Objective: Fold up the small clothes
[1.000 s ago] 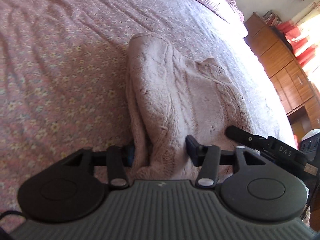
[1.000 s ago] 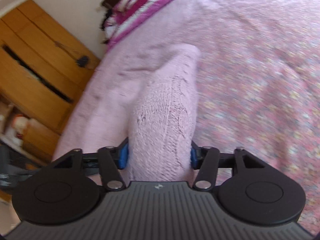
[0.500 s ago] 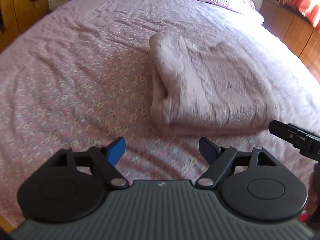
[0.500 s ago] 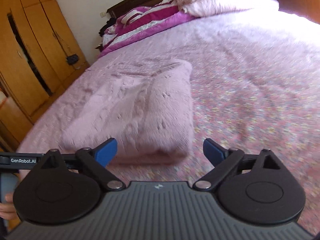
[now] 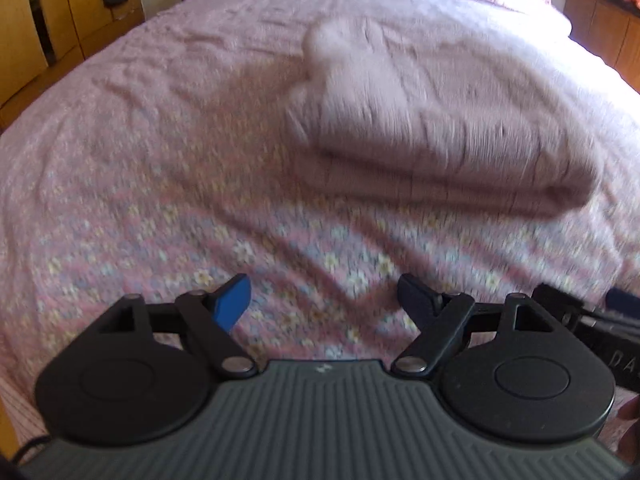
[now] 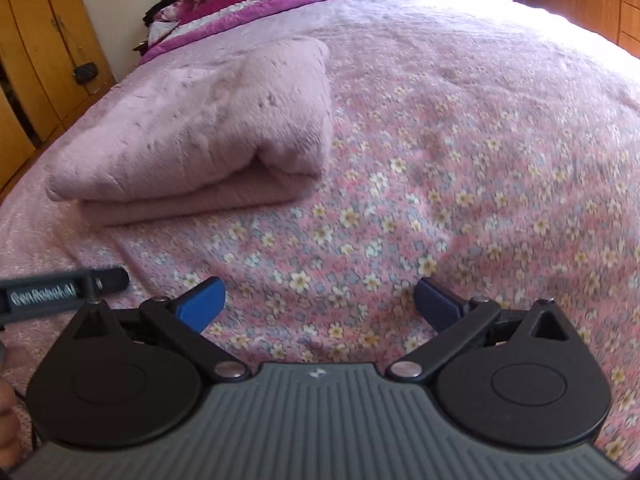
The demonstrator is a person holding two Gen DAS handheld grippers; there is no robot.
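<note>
The pink sweater (image 6: pixel 208 128) lies folded on the bed (image 6: pixel 460 168), on the flowery cover. Both grippers are apart from it, over the bare cover. The left gripper (image 5: pixel 324 300) has its fingers spread wide with nothing between them. The right gripper (image 6: pixel 318 300) has just been opening and holds nothing.

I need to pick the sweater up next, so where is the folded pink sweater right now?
The folded pink sweater lies on the floral bedspread, ahead-left in the right wrist view and ahead-right in the left wrist view, beyond both grippers and touching neither.
</note>
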